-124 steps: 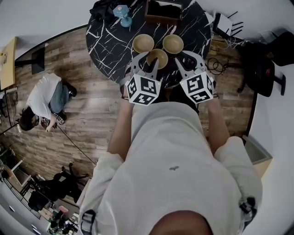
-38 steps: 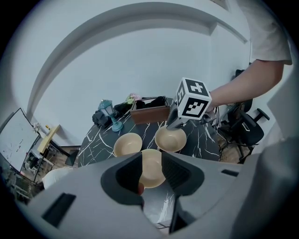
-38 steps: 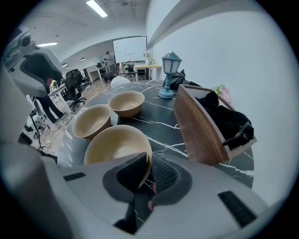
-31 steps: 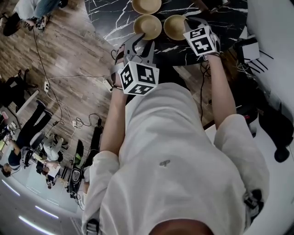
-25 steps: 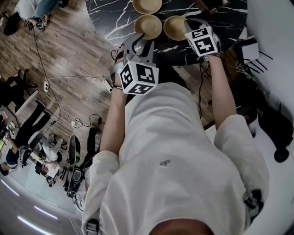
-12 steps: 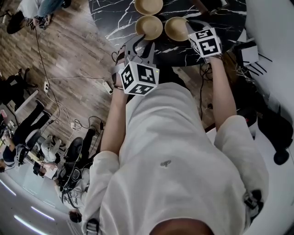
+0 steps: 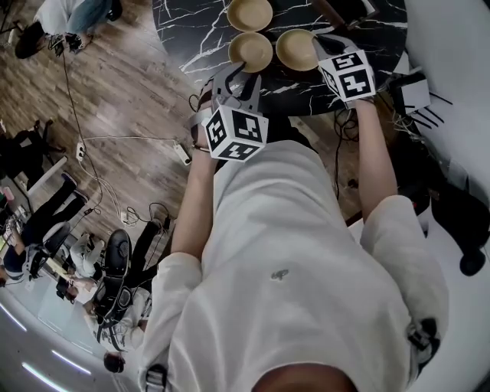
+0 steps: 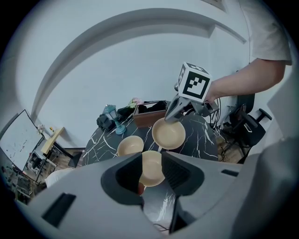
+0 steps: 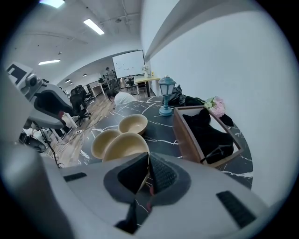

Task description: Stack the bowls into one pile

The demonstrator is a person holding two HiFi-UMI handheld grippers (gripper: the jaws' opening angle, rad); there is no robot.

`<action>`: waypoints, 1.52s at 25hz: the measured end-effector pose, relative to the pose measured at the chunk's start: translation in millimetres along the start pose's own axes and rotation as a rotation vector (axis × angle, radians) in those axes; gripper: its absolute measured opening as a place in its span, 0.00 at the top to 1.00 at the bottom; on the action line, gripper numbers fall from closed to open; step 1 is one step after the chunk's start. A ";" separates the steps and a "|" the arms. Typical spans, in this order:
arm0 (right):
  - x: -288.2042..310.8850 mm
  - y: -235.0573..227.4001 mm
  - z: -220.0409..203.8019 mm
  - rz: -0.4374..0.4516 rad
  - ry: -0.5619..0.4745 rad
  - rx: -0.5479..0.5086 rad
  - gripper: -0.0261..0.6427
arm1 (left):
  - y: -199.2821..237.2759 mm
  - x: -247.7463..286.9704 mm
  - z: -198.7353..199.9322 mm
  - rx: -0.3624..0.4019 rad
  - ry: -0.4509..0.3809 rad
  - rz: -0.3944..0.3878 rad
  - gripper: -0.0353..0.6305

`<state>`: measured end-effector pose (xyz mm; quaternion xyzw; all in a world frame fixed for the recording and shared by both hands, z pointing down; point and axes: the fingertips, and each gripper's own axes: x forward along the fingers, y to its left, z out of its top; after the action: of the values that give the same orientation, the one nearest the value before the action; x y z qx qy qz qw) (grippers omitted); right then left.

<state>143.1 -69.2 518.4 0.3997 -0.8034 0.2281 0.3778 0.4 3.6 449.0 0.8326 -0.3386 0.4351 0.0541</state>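
Three tan bowls are over the black marble table (image 7: 197, 31). The far bowl (image 7: 249, 13) and the near-left bowl (image 7: 251, 51) rest on it. My right gripper (image 7: 320, 42) is shut on the near rim of the right bowl (image 7: 297, 49), which hangs tilted a little above the tabletop beside the other two. In the right gripper view the held bowl (image 9: 124, 145) has its rim pinched between the jaws (image 9: 147, 175). My left gripper (image 7: 243, 76) is open and empty, short of the near-left bowl (image 8: 152, 167), which shows between its jaws.
A wooden box (image 9: 205, 133) with dark cloth inside, a small blue lamp (image 9: 166, 95) and pink flowers (image 9: 215, 105) stand at the table's far side. Cables (image 7: 115, 138) lie on the wooden floor (image 7: 99, 99), and people sit at the left.
My right gripper has risen a little with the right bowl in its grip. The left gripper and the other two bowls have stayed where they were.
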 end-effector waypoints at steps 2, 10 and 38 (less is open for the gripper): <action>-1.8 2.2 6.7 0.002 -0.011 -0.004 0.94 | 1.5 -0.6 0.6 -0.001 -0.004 0.002 0.75; -2.2 19.8 31.9 0.027 -0.048 -0.023 0.94 | 7.1 -6.6 -3.7 -0.016 -0.012 0.019 0.76; 53.3 86.3 56.0 0.163 0.001 -0.019 0.94 | 39.1 -18.9 -40.7 -0.086 0.035 0.055 0.76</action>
<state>28.0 -81.9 520.7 0.3293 -0.8351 0.2508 0.3623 -58.9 -0.9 451.7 0.8120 -0.3789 0.4361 0.0838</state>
